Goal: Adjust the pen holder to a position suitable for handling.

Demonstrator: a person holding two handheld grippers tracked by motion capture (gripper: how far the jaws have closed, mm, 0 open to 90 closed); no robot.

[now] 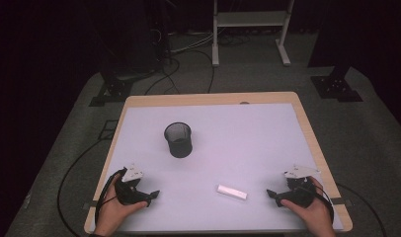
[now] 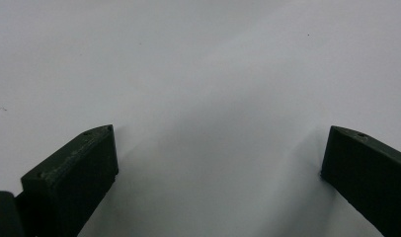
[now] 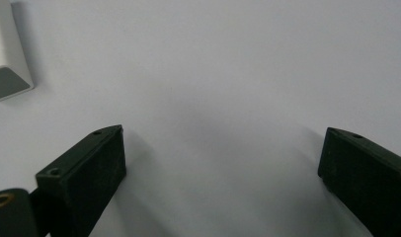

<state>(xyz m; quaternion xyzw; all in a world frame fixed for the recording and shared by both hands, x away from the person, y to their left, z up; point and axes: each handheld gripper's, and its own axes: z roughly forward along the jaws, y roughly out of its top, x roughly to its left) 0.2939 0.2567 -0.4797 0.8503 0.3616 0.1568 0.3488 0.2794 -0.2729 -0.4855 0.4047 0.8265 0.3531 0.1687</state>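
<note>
Near the table's front edge, both grippers rest with jaws spread wide and nothing between them.

On the person's left, the left gripper (image 1: 154, 194) sits at the near left corner of the table (image 1: 267, 123), its tips pointing inward across the white surface; its own view shows the two black jaws far apart with bare white tabletop between them. Opposite, the right gripper (image 1: 270, 193) sits at the near right corner, tips also pointing inward, jaws equally wide and grasping nothing. Just beyond its tips lies the small white block (image 1: 232, 192), flat on the table and apart from the jaws; its grey end face shows at the upper left of the right gripper view. Farther back stands the black mesh cup (image 1: 178, 139), upright.
</note>
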